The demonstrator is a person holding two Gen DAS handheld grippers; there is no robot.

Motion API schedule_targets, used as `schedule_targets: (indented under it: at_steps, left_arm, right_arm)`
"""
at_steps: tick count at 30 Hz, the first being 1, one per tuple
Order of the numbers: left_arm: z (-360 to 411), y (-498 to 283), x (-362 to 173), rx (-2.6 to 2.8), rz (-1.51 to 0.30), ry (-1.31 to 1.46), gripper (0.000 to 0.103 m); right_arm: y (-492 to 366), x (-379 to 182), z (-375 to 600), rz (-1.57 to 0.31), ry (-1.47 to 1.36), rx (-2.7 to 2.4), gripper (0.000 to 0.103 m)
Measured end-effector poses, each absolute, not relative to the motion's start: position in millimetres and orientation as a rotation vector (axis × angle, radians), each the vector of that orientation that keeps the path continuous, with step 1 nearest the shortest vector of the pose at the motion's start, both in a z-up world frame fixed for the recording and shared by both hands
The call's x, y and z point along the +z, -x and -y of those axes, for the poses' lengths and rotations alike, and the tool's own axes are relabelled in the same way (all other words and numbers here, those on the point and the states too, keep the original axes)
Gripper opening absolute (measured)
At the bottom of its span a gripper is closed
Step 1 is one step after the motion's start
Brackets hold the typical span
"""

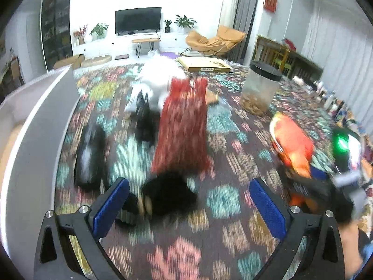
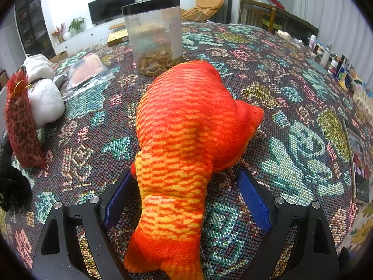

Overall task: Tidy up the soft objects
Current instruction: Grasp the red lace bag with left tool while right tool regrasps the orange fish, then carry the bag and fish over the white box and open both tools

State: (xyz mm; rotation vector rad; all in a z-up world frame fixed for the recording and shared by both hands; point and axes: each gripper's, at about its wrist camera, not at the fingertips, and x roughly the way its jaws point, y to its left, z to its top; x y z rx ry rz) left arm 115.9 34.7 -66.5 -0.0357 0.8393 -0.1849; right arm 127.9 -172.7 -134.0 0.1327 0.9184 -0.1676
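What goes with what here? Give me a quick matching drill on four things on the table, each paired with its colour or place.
Things:
1. plush fish
2. mesh pouch
3. clear jar
4. flat box

Descriptions:
A. red, with a gold tie at the top
B. black lid, brownish contents at the bottom
C. orange and yellow, lying between the open jaws of the right gripper
D. yellowish, at the table's far edge

Pairs: 1-C, 2-A, 3-B, 4-D
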Motion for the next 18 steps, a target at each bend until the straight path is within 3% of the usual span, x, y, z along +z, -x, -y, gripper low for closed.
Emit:
schedule_targets:
  at_steps: [7,8,11,12,13,14,16,18]
  left_arm:
    - [-16.2,-201.1,-97.9,-0.036,-0.946,-0.076,0.102]
    - [-15.8,-204.3,-101.7,-0.03,-0.952,-0.078,0.096]
    - [-21.7,-214.7,-106.5,-0.063,-0.983,-0.034,0.031]
    - [-28.0,-214.8,-103.9,-0.081,-0.99,0.006,0.029]
    - [-31.0,-212.1,-99.2,-0.095,-0.977,0.023,0.026]
    - [-34.2,-208.0,-92.0,-0.114,-0.961,0.033,0.024]
    - [-43.7,-192.7,-72.3,-0.166,-0.925,0.067,0.023]
    - [-56.9,-171.9,-48.5,-0.215,-0.881,0.127,0.024]
  right_arm:
    - [-108.3,-105.3,195.3,-0.765,-0.296,-0.135,0.089]
    - [-115.4,-102.1,195.9,-0.77,-0.304,-0.112,0.089]
    - [-145.6,-101.2,193.4,-0.826,-0.264,-0.063,0.088]
    - [-162.2,-105.8,192.2,-0.873,-0.224,-0.049,0.085]
    - [-170.2,-111.1,193.0,-0.915,-0.205,-0.046,0.074]
    - [-178.4,-117.8,196.0,-0.966,-0.202,-0.038,0.041]
    - [-176.8,-110.5,207.5,-0.952,-0.254,-0.018,0.032]
    - [-162.9,-91.2,210.3,-0.92,-0.273,0.005,0.03]
